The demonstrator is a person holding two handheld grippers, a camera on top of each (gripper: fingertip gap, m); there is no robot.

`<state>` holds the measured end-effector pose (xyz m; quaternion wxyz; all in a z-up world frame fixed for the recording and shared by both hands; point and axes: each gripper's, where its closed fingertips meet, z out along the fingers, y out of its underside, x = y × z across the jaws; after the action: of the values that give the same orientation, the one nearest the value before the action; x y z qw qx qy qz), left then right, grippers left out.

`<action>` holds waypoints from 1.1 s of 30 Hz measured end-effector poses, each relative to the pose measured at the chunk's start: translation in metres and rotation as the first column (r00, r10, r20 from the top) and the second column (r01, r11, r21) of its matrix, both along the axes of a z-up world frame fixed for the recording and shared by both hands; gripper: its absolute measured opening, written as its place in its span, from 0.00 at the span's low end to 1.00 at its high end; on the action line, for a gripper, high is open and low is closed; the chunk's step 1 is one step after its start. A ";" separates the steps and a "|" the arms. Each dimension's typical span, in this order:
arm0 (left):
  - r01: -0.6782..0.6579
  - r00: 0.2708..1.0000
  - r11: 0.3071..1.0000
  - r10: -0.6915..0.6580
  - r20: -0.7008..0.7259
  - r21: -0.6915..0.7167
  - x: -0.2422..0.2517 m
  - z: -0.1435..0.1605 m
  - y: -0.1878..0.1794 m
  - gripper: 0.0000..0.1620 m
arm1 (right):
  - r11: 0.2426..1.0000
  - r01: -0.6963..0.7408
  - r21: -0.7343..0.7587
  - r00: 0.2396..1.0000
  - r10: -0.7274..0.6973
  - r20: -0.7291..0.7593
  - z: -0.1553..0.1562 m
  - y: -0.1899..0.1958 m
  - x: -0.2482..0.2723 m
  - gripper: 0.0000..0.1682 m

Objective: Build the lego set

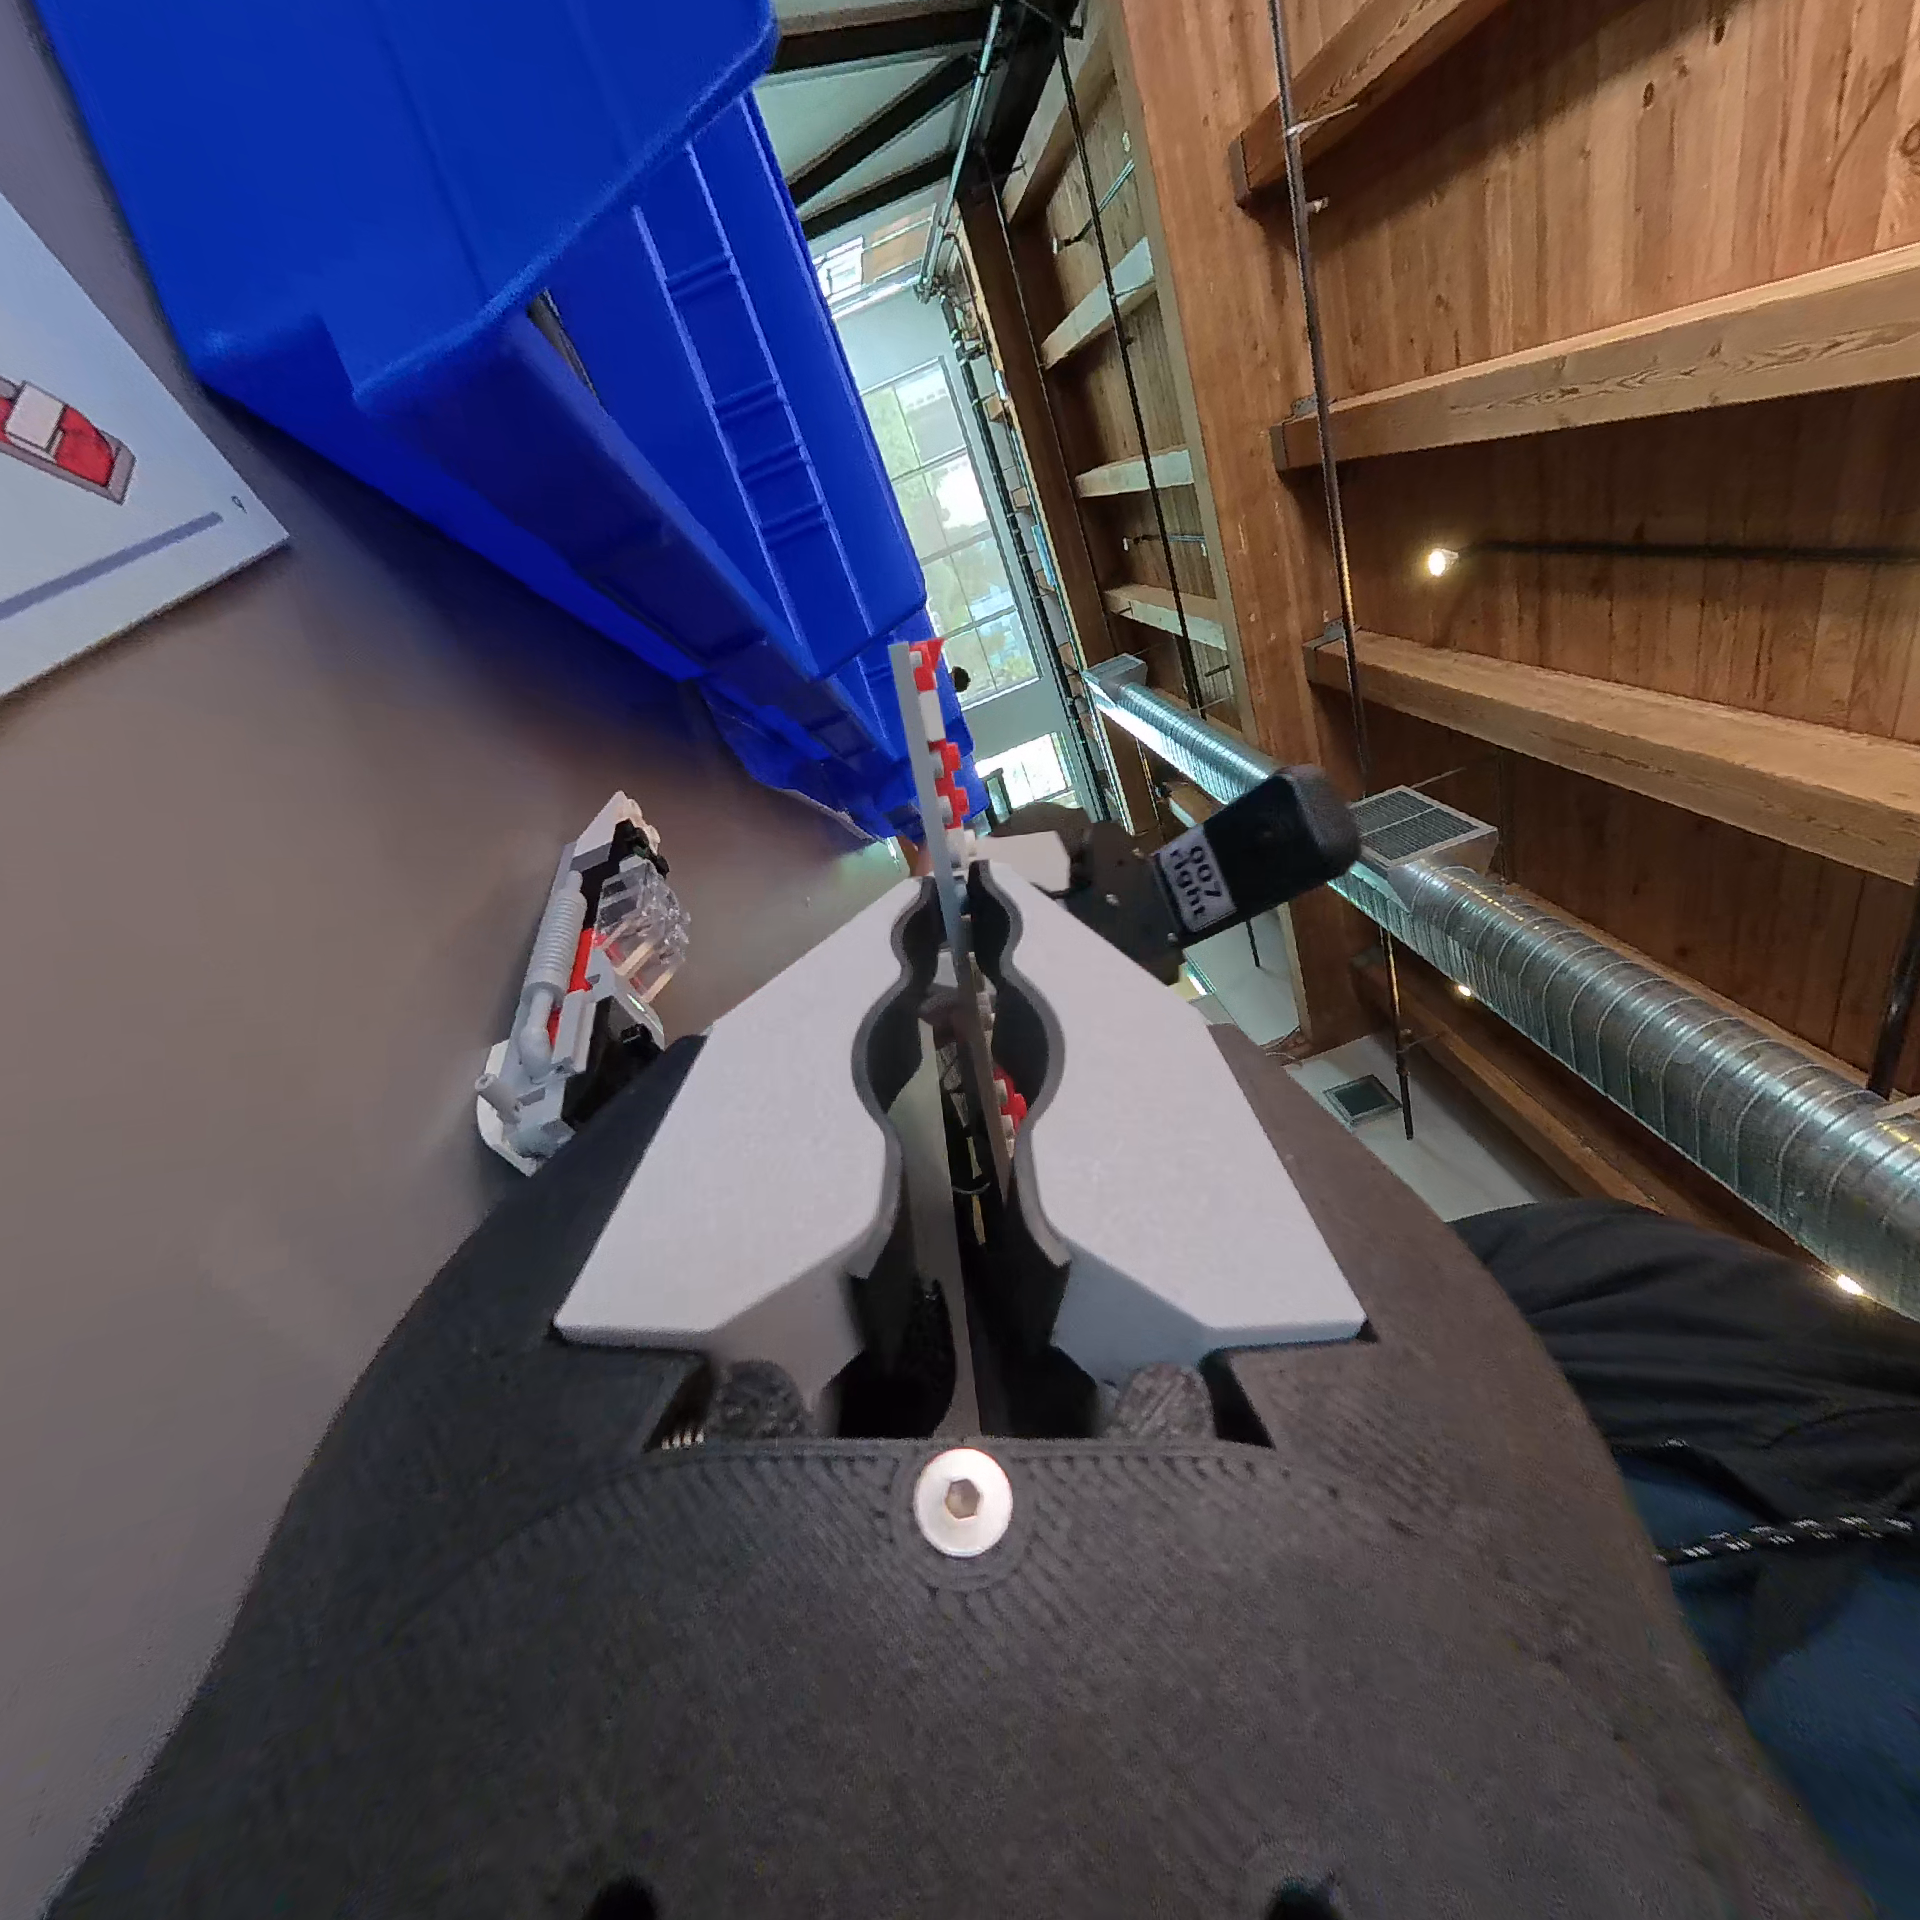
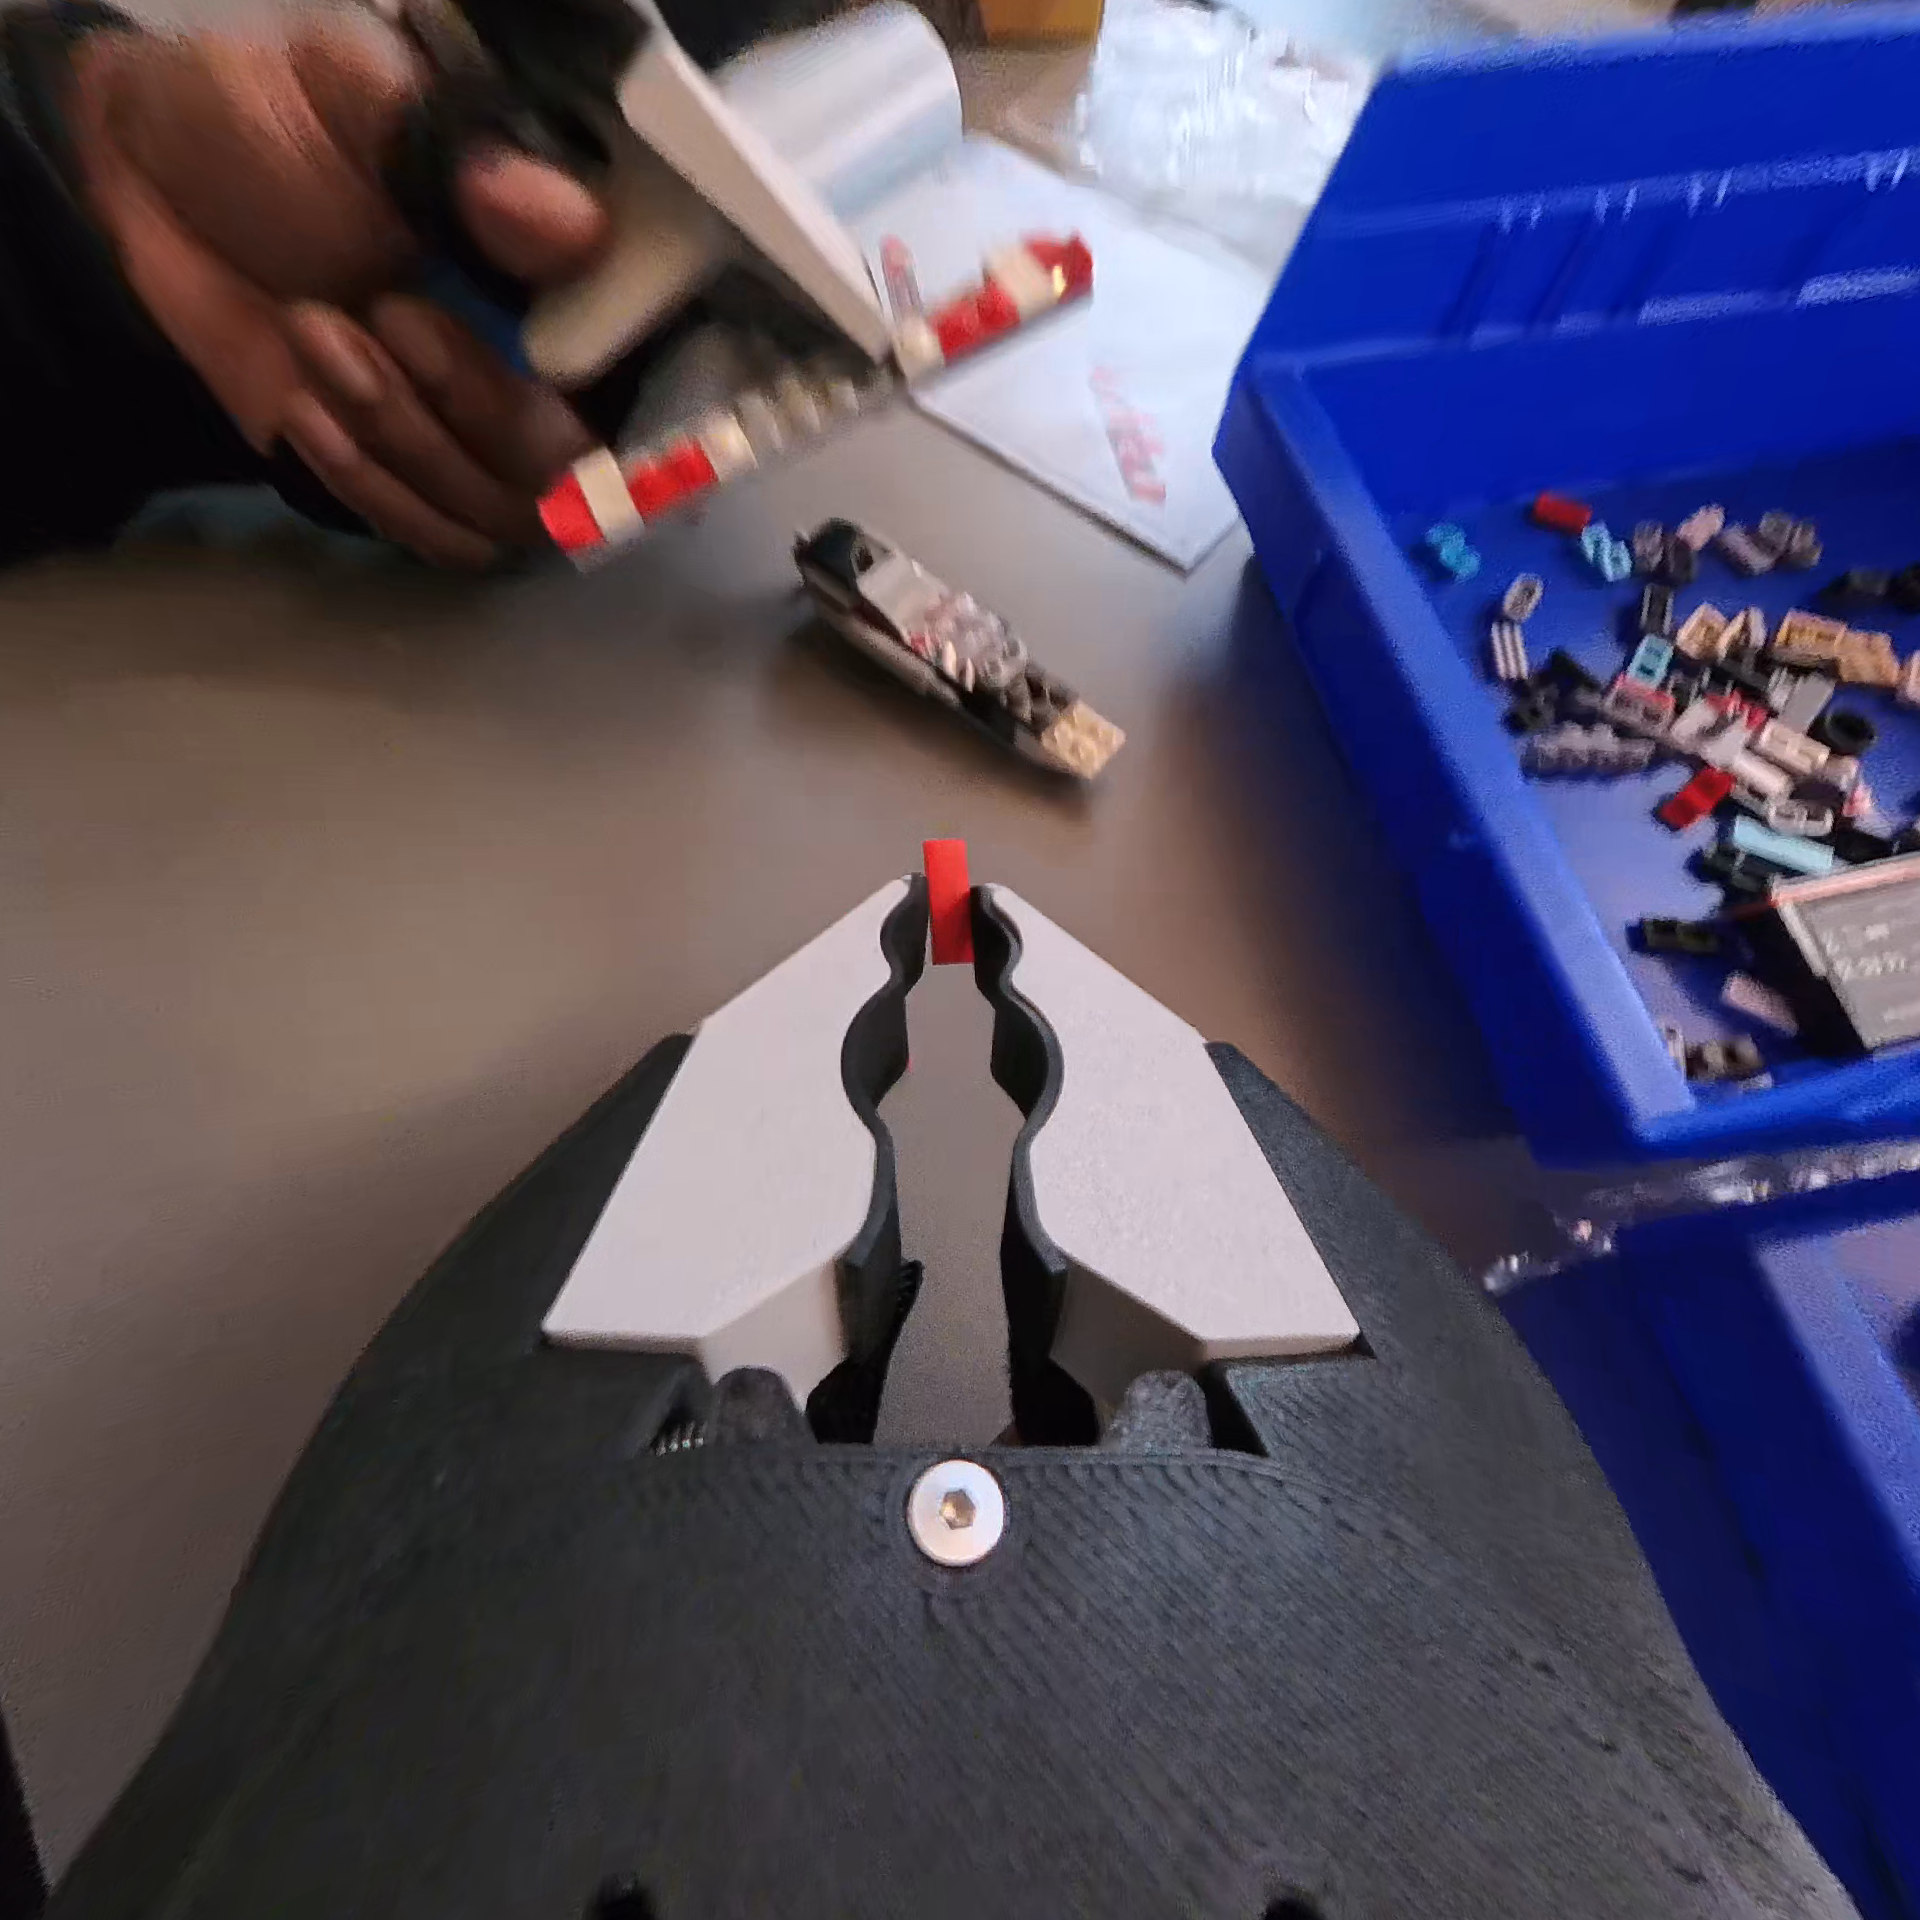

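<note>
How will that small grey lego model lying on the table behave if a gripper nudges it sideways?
The small grey lego model would probably slide rather than roll, since it lies long and flat on the table. It looks light, so a nudge may spin it. Its clear pieces and spring-like part might pop off.

Legible markings: few, contents withheld.
White printed sticker on black gripper handle; grey card in blue plastic bin, writing blurred.

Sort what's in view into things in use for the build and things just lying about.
In use: red brick in right tongs; grey plate with red-and-white trim in left tongs.
Lying about: small dark assembly, instruction sheet, loose bricks in blue bin.
</note>
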<state>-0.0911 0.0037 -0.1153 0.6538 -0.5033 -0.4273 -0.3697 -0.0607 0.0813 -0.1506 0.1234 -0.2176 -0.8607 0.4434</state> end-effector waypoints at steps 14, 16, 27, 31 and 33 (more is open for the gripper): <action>0.006 1.000 1.000 -0.006 0.012 -0.015 0.004 -0.002 0.004 0.03 | 0.982 -0.151 -0.112 0.987 0.144 -0.070 0.052 -0.085 0.003 0.04; 0.006 1.000 1.000 -0.006 0.008 -0.014 0.003 -0.001 0.004 0.03 | 0.982 -0.158 -0.105 0.987 0.152 -0.056 0.049 -0.089 0.003 0.04; 0.011 1.000 1.000 -0.011 0.001 -0.021 0.005 0.000 0.005 0.03 | 0.985 -0.165 -0.055 0.986 0.163 -0.044 0.036 -0.089 -0.001 0.05; 0.014 1.000 1.000 -0.014 0.001 -0.022 0.005 -0.001 0.006 0.03 | 0.984 -0.172 -0.053 0.984 0.170 -0.045 0.035 -0.089 -0.001 0.05; 0.014 1.000 1.000 -0.014 0.001 -0.024 0.005 -0.001 0.006 0.03 | 0.984 -0.172 -0.056 0.985 0.169 -0.045 0.034 -0.089 -0.001 0.05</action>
<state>-0.0856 0.0097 -0.1164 0.6452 -0.5137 -0.4284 -0.3691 -0.0614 -0.0077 -0.1163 0.0955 -0.1379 -0.8599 0.4822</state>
